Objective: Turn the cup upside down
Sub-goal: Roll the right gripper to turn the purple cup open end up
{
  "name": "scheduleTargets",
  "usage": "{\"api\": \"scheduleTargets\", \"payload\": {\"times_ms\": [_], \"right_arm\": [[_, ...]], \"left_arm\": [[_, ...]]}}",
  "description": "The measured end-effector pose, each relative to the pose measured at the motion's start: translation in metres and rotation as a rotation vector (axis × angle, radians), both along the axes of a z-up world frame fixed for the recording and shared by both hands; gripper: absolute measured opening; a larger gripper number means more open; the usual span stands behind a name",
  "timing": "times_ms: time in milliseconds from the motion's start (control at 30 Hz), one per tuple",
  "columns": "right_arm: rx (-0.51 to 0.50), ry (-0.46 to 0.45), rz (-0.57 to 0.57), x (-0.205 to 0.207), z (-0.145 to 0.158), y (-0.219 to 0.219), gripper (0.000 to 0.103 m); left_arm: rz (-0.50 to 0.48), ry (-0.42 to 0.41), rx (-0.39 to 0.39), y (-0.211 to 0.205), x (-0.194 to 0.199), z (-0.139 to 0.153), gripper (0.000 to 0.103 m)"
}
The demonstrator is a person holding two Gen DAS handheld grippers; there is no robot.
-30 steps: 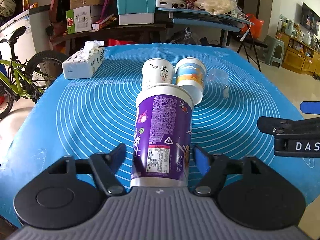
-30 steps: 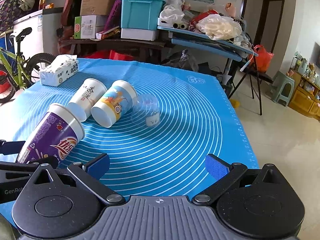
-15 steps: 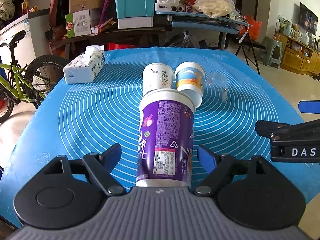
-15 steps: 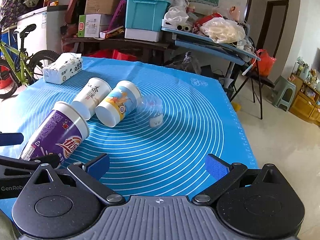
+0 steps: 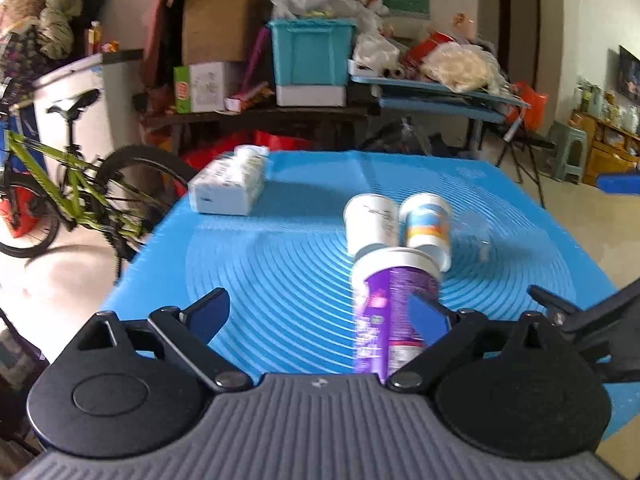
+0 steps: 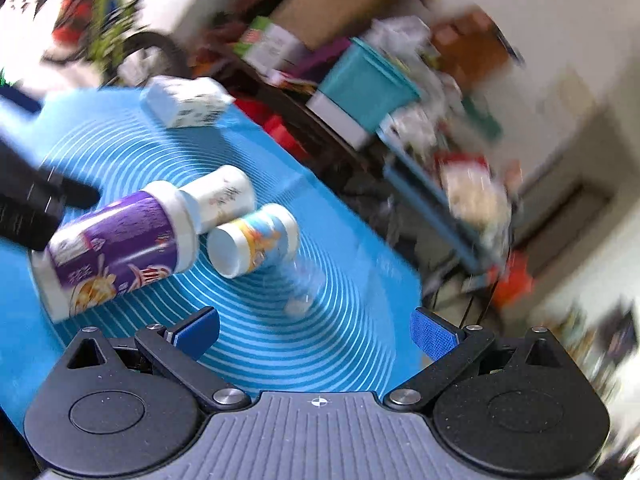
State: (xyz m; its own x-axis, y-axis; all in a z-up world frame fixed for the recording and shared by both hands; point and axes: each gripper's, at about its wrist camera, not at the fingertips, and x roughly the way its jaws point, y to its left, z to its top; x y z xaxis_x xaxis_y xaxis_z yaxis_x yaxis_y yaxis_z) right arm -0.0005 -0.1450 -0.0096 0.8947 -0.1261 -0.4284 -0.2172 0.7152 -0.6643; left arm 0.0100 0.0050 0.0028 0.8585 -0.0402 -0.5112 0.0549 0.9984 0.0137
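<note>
Now purple cup (image 5: 394, 280) beside right-hand fingers (image 5: 428, 316)

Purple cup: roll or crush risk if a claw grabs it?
Purple cup is on its side with a round, tapered wall, so a nudge would probably roll it in a curve. It looks like thin disposable stock: likely light, dentable.

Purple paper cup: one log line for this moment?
purple paper cup: on its side | left gripper: open, at cup | right gripper: open, empty
</note>
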Motion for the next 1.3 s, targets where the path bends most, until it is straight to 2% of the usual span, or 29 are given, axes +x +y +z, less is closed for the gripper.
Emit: {"api": "scheduleTargets", "payload": {"times_ms": [167, 333, 500, 567, 700, 867, 1067, 1167, 1300], "right_arm": [[-0.322, -0.049, 0.176, -0.01, -0.007, 0.042, 0.103], [-0.645, -0.099, 0.354, -0.02, -0.031, 0.078, 0.103], [-0.979, -0.07, 0.514, -0.026, -0.066, 0.102, 0.103], [-1.074, -0.061, 0.563, -0.026, -0.077, 0.107, 0.103], [-1.21, -0.01, 0.653, -0.028, -0.097, 0.12, 0.103], [-1.379, 0.041, 0.766, -0.021, -0.116, 0.116, 0.103], [-1.48, 0.149, 0.878, -0.021, -0.125, 0.125, 0.103], [-1.546, 0.173, 0.963, -0.021, -0.132, 0.122, 0.103], [-1.621, 0.21, 1.01, -0.019, -0.15, 0.118, 0.103]], "left_arm": [[0.083, -0.028, 0.02, 0.024, 0.001, -0.002, 0.097], [0.15, -0.046, 0.027, 0.047, 0.001, -0.005, 0.097], [0.18, -0.048, 0.007, 0.062, -0.002, -0.009, 0.097], [0.182, -0.041, -0.002, 0.065, -0.003, -0.013, 0.097], [0.19, -0.036, -0.005, 0.071, -0.005, -0.021, 0.097], [0.178, -0.01, -0.029, 0.077, -0.003, -0.03, 0.097], [0.174, 0.004, -0.043, 0.083, -0.001, -0.037, 0.097], [0.179, 0.019, -0.049, 0.086, 0.002, -0.042, 0.097], [0.176, 0.036, -0.061, 0.089, 0.004, -0.048, 0.097]]}}
